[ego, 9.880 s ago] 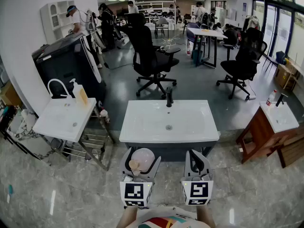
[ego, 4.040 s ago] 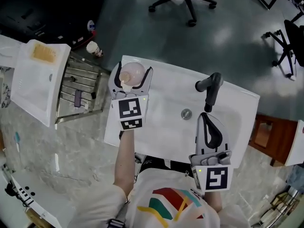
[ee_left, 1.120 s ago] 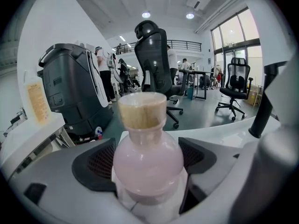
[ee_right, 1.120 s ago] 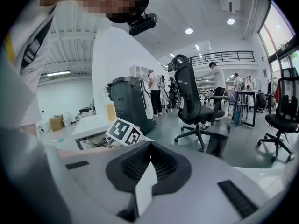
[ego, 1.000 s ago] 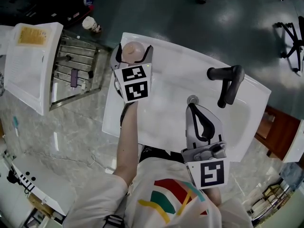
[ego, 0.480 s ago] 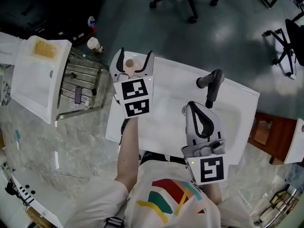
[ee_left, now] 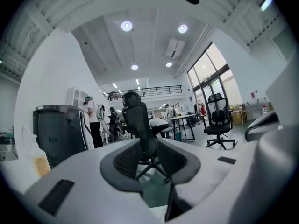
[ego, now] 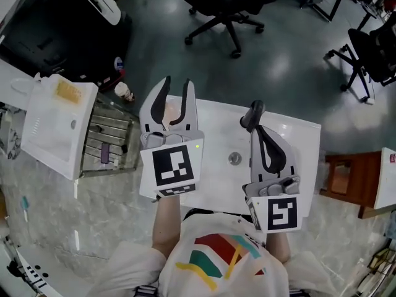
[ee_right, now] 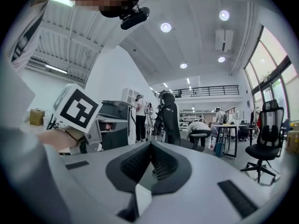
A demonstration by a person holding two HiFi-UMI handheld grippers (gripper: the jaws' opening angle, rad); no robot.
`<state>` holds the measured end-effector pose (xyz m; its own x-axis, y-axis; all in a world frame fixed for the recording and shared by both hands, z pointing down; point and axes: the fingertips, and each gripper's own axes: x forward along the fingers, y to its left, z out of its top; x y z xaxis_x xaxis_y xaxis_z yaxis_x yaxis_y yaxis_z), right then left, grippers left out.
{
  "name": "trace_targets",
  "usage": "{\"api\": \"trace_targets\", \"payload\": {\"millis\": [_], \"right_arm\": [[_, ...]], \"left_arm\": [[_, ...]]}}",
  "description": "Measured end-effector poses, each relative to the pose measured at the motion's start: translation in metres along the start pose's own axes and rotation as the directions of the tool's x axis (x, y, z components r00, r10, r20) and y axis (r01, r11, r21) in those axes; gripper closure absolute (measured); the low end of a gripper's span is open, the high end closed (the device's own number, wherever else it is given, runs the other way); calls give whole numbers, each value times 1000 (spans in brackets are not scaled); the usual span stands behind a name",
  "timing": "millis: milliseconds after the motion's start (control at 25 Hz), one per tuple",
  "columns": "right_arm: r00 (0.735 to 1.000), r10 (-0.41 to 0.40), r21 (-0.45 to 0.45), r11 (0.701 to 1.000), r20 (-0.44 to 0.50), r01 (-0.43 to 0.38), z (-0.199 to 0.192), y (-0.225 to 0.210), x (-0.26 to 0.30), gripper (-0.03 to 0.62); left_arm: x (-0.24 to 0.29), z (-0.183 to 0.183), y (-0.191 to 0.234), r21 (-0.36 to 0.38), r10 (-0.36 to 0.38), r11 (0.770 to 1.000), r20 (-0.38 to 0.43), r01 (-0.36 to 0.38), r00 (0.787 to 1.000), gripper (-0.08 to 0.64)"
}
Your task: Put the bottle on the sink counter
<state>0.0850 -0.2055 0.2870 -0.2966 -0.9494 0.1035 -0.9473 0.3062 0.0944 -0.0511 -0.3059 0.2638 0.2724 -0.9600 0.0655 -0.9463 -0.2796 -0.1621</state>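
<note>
My left gripper [ego: 177, 80] is raised over the far left corner of the white sink counter [ego: 213, 119]. Its jaws are closing, the tips still stand apart, and nothing is between them. The left gripper view looks out level across the room and also shows nothing between the jaws. No view shows the bottle; the raised left gripper covers that corner of the counter. My right gripper [ego: 260, 132] is shut and empty. It hovers over the basin just in front of the black faucet [ego: 252, 112], to the right of the drain [ego: 234, 158].
A second white sink [ego: 55, 125] and a metal rack [ego: 111, 142] stand to the left. A small cup-like object [ego: 124, 91] sits on the floor beyond the rack. A black office chair [ego: 224, 8] is behind the sink, and a wooden cabinet [ego: 342, 177] is to the right.
The left gripper stood open around the bottle on the counter corner. It has since come up toward the camera without the bottle, and its jaws have narrowed. The right gripper stayed shut.
</note>
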Motion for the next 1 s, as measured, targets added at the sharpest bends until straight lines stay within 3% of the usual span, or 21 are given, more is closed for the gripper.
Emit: {"api": "trace_targets", "payload": {"millis": [80, 160, 360, 680, 760, 1000], "right_arm": [[1000, -19, -7, 1000, 24, 19, 9, -7, -6, 580], [998, -35, -11, 999, 46, 36, 17, -12, -13, 580], [993, -94, -28, 995, 72, 96, 27, -24, -28, 580], [981, -148, -7, 989, 122, 150, 34, -46, -47, 580], [981, -150, 1, 989, 121, 151, 32, -47, -50, 580], [981, -156, -13, 987, 111, 159, 30, -49, -53, 580]], "left_arm": [[-11, 18, -5, 29, 22, 999, 35, -23, 999, 512], [-21, 36, -11, 21, 25, 999, 77, -27, 997, 538], [-39, 58, -43, -7, -61, 998, 151, 63, 987, 541], [-70, 50, -121, 25, -240, 971, 154, 239, 958, 541], [-71, 46, -129, 60, -266, 964, 140, 259, 954, 541], [-69, 52, -136, 59, -279, 960, 150, 273, 948, 541]]}}
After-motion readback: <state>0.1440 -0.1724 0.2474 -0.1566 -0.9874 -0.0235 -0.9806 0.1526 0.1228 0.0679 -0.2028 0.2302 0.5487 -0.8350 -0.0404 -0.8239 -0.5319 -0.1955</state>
